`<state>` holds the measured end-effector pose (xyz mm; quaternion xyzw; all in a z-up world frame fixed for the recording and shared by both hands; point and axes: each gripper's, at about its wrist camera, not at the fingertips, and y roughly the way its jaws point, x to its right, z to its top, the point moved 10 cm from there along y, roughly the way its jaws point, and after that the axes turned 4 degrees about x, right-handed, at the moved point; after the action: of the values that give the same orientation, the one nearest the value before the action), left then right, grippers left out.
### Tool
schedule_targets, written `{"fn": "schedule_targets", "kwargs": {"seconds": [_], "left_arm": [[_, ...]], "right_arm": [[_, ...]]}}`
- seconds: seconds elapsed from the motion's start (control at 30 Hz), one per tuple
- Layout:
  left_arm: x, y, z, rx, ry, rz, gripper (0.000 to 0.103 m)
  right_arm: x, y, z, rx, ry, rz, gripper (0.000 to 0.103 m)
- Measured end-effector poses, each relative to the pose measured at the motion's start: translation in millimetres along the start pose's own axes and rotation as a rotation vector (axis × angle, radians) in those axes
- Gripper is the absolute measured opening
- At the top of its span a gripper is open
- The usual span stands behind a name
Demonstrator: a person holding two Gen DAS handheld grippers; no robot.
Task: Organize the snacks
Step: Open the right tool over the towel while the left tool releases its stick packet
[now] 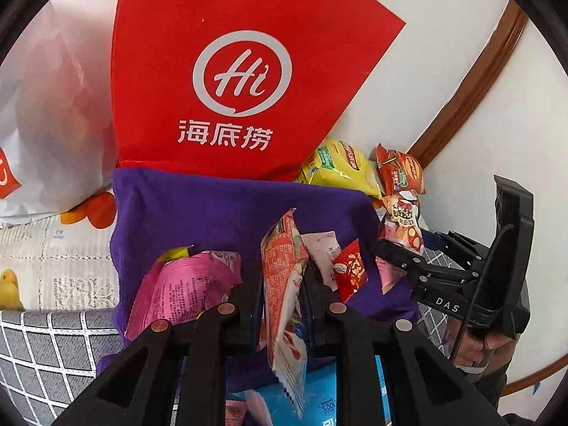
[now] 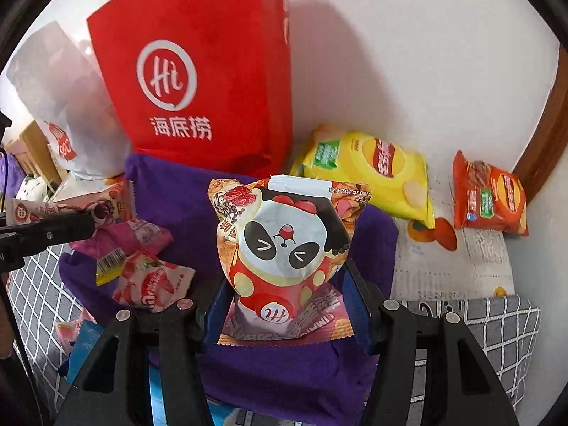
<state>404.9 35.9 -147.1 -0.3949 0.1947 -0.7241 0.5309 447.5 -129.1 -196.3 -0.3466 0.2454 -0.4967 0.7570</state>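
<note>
A purple cloth [image 2: 284, 383] covers the table below a red bag [image 2: 198, 71]. The right gripper [image 2: 289, 305] clamps a panda snack bag [image 2: 287, 248] upright over it; the left gripper [image 1: 280, 305] pinches a thin orange packet [image 1: 284, 284], yellow chips [image 2: 372, 174] beyond

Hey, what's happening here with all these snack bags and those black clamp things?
A person is sorting snacks with two handheld grippers. The right gripper has its jaws shut on a panda snack bag, and the left gripper grips an orange-red snack packet, both above a purple cloth. Two chip bags lie by the wall.
</note>
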Motion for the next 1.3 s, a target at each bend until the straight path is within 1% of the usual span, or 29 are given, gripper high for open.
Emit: {"fn": "schedule_targets", "kwargs": {"seconds": [0.23,0.4,0.53,0.73,0.97,1.13,1.23,1.3], "left_arm": [[-5,8,-4,-0.028,-0.014,0.02,0.017],[-2,11,-6,-0.035,0.0,0.018,0.017],[-3,17,-9,-0.052,-0.004,0.02,0.017],[-2,24,-12,-0.07,-0.007,0.027,0.017],[0,26,-12,-0.071,-0.004,0.015,0.017],[0,30,-14,-0.083,-0.006,0.02,0.017],[-1,34,-15,-0.093,-0.014,0.021,0.017],[-1,36,-16,-0.097,-0.018,0.018,0.017]], "right_arm": [[4,10,-8,-0.054,-0.002,0.002,0.058],[-2,15,-12,-0.079,-0.024,0.007,0.058],[-2,19,-16,-0.094,-0.038,-0.006,0.058],[-5,19,-15,-0.087,-0.044,0.004,0.058],[-9,18,-15,-0.086,-0.049,0.007,0.058],[-17,16,-16,-0.092,-0.054,0.034,0.058],[-21,15,-16,-0.082,-0.073,0.036,0.063],[-20,15,-16,-0.081,-0.075,0.028,0.064]]}}
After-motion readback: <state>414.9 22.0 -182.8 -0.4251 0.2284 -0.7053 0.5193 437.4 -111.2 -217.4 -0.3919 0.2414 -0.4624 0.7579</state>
